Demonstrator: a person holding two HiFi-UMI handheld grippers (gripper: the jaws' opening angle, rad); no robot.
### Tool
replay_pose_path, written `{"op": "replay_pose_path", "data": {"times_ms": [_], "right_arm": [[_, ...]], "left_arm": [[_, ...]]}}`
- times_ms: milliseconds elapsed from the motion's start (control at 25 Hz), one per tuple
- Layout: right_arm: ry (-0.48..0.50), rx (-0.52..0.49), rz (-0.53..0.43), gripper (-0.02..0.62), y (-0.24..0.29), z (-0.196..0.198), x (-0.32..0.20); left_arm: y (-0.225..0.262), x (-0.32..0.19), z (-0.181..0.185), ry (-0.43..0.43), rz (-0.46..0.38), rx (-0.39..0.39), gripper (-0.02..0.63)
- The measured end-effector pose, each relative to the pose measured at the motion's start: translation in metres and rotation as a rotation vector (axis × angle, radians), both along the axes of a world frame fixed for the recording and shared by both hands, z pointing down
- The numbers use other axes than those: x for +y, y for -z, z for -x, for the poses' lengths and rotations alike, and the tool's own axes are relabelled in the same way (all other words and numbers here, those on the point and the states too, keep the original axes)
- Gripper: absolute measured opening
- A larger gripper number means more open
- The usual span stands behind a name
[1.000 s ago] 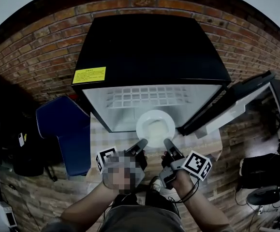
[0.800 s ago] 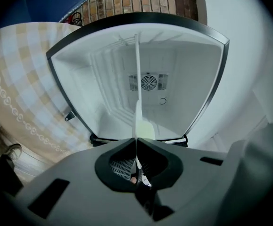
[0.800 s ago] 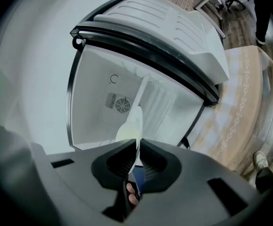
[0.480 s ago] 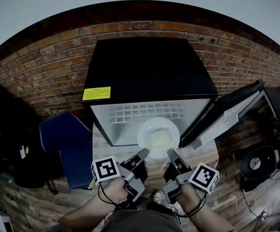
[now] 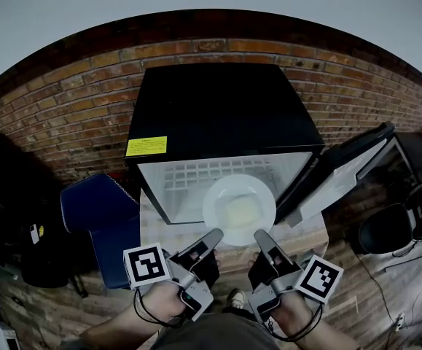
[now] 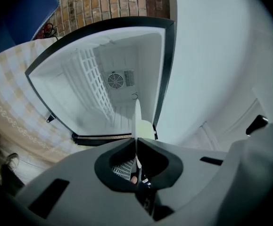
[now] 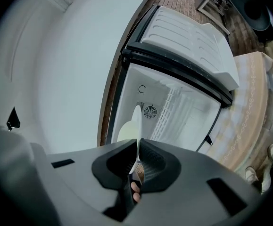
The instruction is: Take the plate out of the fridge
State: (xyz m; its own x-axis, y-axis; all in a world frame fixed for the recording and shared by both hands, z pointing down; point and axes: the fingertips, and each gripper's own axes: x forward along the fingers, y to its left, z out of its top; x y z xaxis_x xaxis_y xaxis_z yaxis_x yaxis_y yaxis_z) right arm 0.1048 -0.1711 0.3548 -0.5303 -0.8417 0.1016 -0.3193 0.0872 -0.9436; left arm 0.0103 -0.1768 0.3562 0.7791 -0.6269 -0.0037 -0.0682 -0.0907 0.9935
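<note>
A round white plate (image 5: 240, 210) hangs level in front of the open black mini fridge (image 5: 225, 108), outside its white interior (image 5: 189, 177). My left gripper (image 5: 215, 235) is shut on the plate's near left rim. My right gripper (image 5: 261, 236) holds the near right rim, its jaws closing down tight on it. In the left gripper view the plate (image 6: 137, 119) shows edge-on, pinched by the left gripper (image 6: 136, 144). The right gripper view likewise has the plate (image 7: 132, 124) edge-on in the right gripper (image 7: 138, 147). Something pale lies on the plate.
The fridge door (image 5: 342, 173) stands open to the right. A wire shelf (image 5: 218, 168) is inside. A blue padded object (image 5: 98, 210) and a black bag (image 5: 14, 195) sit at the left, a checked cloth (image 5: 156, 217) under the fridge, a black round object (image 5: 385, 228) at the right. The floor is brick.
Both grippers have drawn back toward the person with the plate, which has come fully out of the fridge opening and sits higher and larger in the head view.
</note>
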Motion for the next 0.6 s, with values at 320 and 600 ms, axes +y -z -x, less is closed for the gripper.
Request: {"op": "replay_pose_path", "data": {"times_ms": [320,600], "right_arm": [[0.032,-0.01,-0.003,0.035,0.005,0.011,0.022],[0.059,-0.005,0.017,0.035,-0.011,0.014,0.035]], "left_arm": [[0.002,0.024,0.01,0.013,-0.009,-0.021,0.023],[-0.015,0.037,0.013,-0.002,-0.005,-0.029,0.025]]}}
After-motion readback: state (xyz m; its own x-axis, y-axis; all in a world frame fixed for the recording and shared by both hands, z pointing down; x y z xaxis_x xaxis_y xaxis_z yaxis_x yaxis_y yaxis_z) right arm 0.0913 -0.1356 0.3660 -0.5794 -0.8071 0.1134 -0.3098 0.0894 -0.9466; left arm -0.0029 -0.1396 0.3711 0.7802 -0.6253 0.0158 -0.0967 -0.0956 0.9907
